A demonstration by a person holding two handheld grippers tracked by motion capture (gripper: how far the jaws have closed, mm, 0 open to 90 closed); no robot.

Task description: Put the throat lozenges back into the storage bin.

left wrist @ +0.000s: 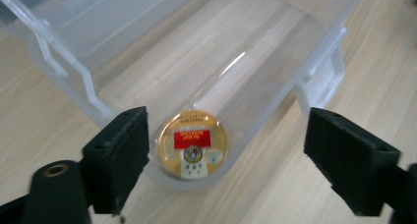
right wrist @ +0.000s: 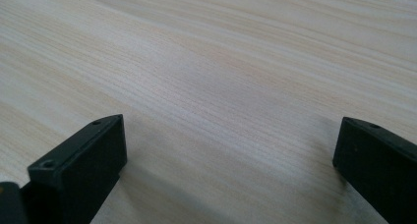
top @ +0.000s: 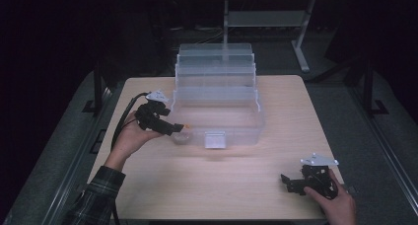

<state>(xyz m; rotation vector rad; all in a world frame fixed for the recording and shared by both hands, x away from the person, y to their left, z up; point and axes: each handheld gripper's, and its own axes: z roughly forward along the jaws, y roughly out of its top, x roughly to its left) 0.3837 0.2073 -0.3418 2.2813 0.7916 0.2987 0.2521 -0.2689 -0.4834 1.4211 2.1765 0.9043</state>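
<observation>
Right gripper point(top: 296, 181) idle and spread at the near table point(top: 236, 185) edge; left gripper point(top: 180, 129) open at the clear plastic storage box point(top: 219, 104).

A round gold tin point(left wrist: 192, 144) with a red label lies in the box's near corner, just ahead of the left jaws, untouched. Whether the tin is being fetched or was just released cannot be told; fetching means reaching over the wall and closing on it. Label print is illegible.

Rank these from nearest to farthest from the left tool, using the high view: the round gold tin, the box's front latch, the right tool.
1. Round gold tin: just past the left tool, in the clear box's near-left corner.
2. Front latch: middle of the box's front wall.
3. Right tool: far across, near the table's right front edge.
</observation>
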